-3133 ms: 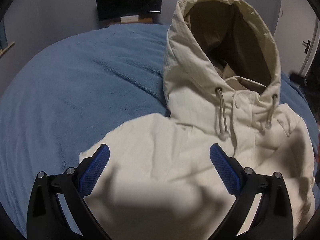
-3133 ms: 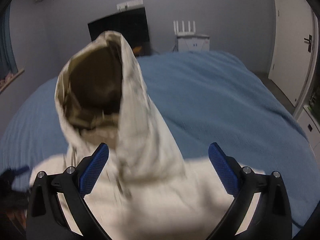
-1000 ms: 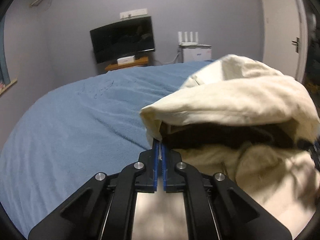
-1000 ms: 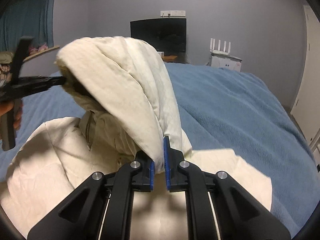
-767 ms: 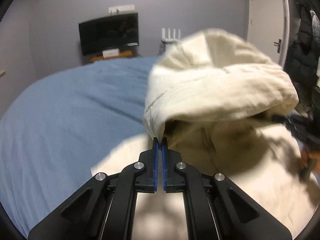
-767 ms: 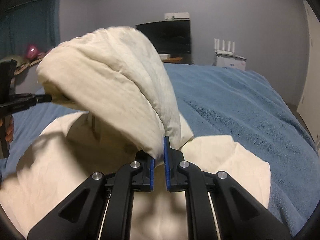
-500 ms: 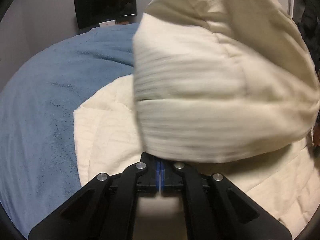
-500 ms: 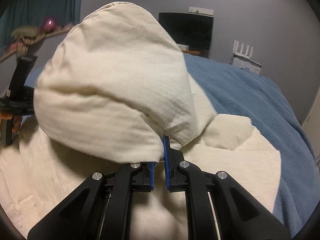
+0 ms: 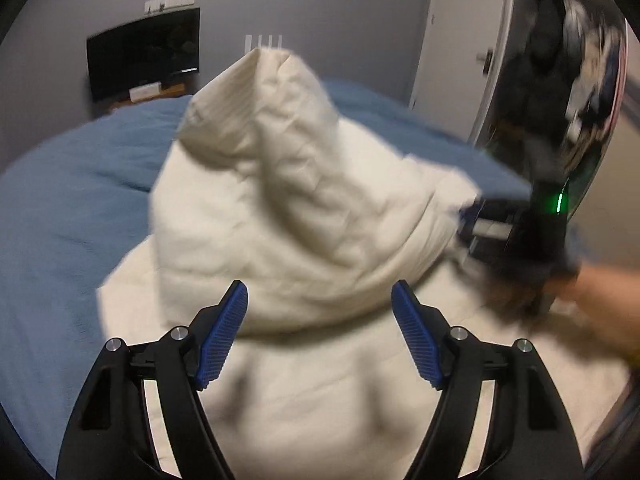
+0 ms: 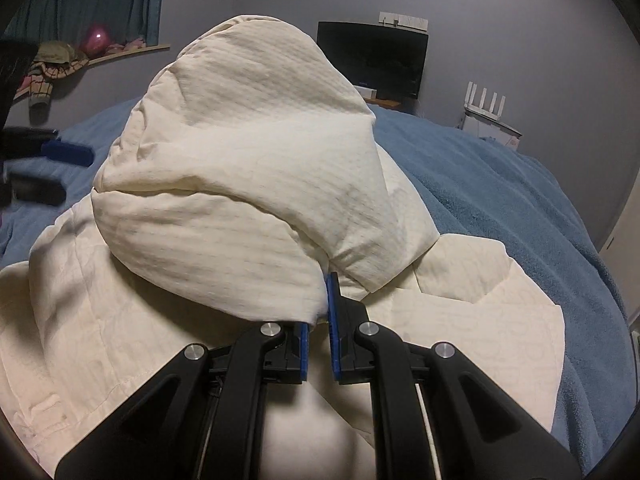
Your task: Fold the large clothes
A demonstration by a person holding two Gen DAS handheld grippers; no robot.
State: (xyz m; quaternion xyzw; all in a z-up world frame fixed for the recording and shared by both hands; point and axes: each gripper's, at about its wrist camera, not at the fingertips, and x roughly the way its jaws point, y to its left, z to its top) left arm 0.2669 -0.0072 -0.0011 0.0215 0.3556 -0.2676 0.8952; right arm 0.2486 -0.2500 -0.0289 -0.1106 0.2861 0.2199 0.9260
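Item: cream hooded jacket (image 10: 224, 320), lying on a blue bed (image 10: 520, 200), its hood (image 10: 248, 168) turned down over the chest. Left to right: blue blanket, then the left gripper (image 9: 319, 336), jaws now spread wide and holding nothing, where half a second ago they were pressed together on the hood's edge; the hood (image 9: 288, 208) sits slumped just beyond its fingers (image 9: 224, 332). Centre: hood back, quilted, puffed, resting on the jacket body. Right: the right gripper (image 10: 319, 320), jaws nearly pressed together, a fold of the hood's rim pinched between the blue pads (image 10: 333, 320); in the left view it appears blurred at the hood's far side. Background: wall-mounted television (image 10: 374, 60), white router (image 10: 486, 112). Judgement: the hood fold looks laid; the left side is released, the right release seems due next. Sleeves and body remain unfolded, so the task is at an early stage.
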